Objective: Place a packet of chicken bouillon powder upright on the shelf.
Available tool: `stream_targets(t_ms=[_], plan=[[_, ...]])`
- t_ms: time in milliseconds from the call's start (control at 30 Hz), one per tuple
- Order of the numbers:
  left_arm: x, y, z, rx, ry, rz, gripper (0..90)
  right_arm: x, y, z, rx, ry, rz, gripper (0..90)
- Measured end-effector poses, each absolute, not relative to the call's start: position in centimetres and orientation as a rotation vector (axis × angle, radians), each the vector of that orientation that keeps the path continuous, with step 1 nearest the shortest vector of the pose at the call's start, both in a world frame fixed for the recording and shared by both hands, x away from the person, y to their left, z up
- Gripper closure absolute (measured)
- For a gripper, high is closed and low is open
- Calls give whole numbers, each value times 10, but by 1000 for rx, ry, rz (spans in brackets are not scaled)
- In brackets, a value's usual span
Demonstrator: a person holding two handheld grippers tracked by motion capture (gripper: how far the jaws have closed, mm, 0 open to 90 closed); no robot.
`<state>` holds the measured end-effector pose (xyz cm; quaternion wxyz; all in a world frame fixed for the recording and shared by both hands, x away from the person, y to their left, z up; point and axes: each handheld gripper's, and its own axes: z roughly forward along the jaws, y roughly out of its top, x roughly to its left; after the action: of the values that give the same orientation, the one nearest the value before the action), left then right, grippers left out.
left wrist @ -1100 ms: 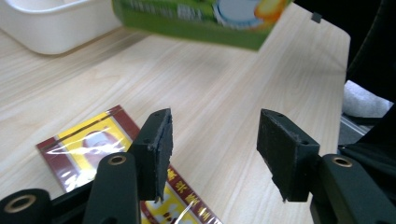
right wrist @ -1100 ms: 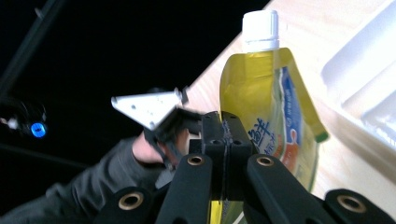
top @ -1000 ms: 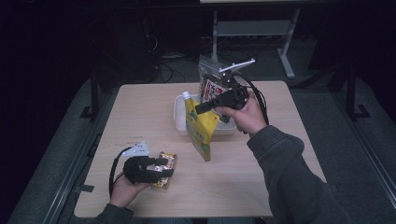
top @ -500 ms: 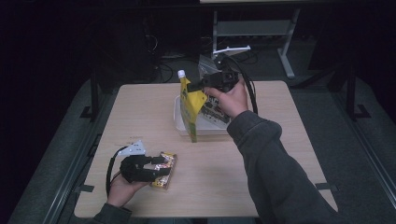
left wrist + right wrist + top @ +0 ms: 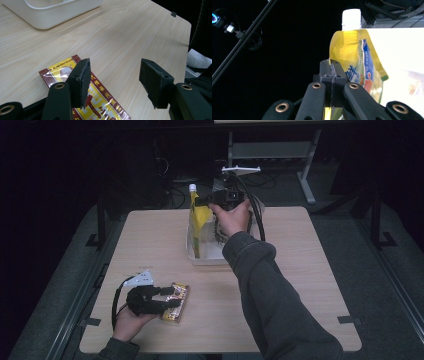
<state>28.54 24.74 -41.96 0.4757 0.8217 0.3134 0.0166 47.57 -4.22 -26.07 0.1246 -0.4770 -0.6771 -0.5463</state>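
right gripper (image 5: 198,200): fingers clamped flat on the edge of a yellow spouted pouch (image 5: 196,220); in the right gripper view the fingers (image 5: 327,68) meet with just the pouch's film pinched between them.
pouch: hangs upright from the grip, white cap (image 5: 351,15) on top, lower end down inside the white bin (image 5: 192,252). Cannot tell whether it touches the bin floor. Printed side with blue and orange graphics faces right in the right gripper view.
white bin: on the far-centre part of the wooden surface (image 5: 310,265), partly hidden by the right hand (image 5: 231,217) and grey sleeve (image 5: 270,300).
left gripper (image 5: 172,301): low at the near-left corner of the surface, held by the left hand (image 5: 131,317); fingers partway open, nothing between them.
left fingers: the left gripper view shows one finger (image 5: 80,80) over the red-and-yellow packet (image 5: 100,100), the other (image 5: 155,82) over bare wood. Neither pad presses on the packet.
packet: lies flat on the surface, wrapped in clear film, well apart from the bin; in the high view it sits right at the left gripper's tip (image 5: 175,301).
other: cable (image 5: 256,217) loops from the right gripper down past the bin; grey plate (image 5: 240,169) on top of it.
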Motion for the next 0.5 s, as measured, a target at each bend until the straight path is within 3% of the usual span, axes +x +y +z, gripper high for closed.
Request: stream_targets(t_ms=[500], plan=[[286,250,-419,2001,769,45,419,493,-20,-274,-1506,-1947,-1621,891]])
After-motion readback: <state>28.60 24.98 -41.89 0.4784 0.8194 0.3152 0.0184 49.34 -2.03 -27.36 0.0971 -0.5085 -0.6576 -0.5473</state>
